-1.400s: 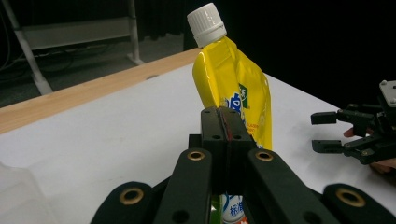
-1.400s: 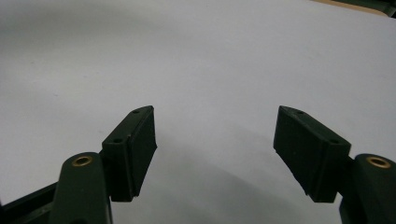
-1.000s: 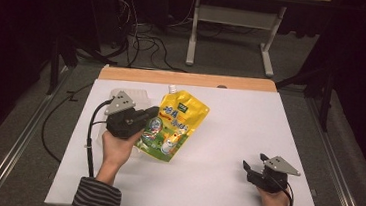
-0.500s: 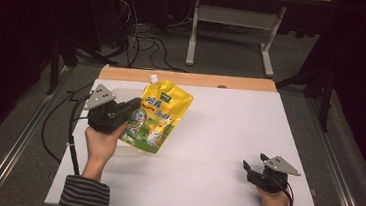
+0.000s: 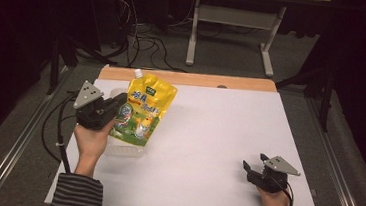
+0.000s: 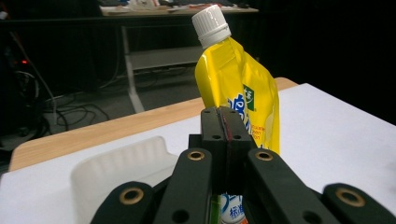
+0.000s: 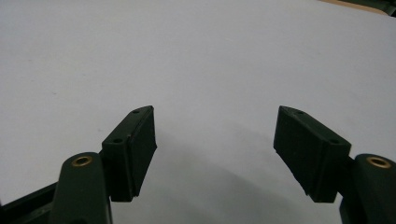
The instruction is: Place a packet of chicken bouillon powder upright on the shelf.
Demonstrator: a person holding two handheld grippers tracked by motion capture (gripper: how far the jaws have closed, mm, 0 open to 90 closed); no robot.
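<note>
A yellow spout pouch [image 5: 145,107] with a white cap hangs tilted in the air at the table's left. My left gripper [image 5: 114,108] is shut on the pouch's left edge. Seen from the left gripper view, the jaws meet at my left gripper [image 6: 226,119], pinching the pouch [image 6: 238,79] low on its side, cap pointing up and away. A translucent white plastic tray [image 5: 125,151] lies on the table under the pouch and also shows as the ribbed tray [image 6: 119,165]. My right gripper [image 5: 249,168] rests near the front right edge, and my right gripper [image 7: 215,140] stands open over bare tabletop.
The white tabletop [image 5: 218,131] has a wooden strip [image 5: 203,79] along its far edge. A black cable [image 5: 59,127] trails off the left side. A metal desk frame [image 5: 227,31] and floor cables lie beyond the table.
My left gripper has carried the pouch leftward across the table until it hangs over the translucent tray. The right gripper has stayed in place.
</note>
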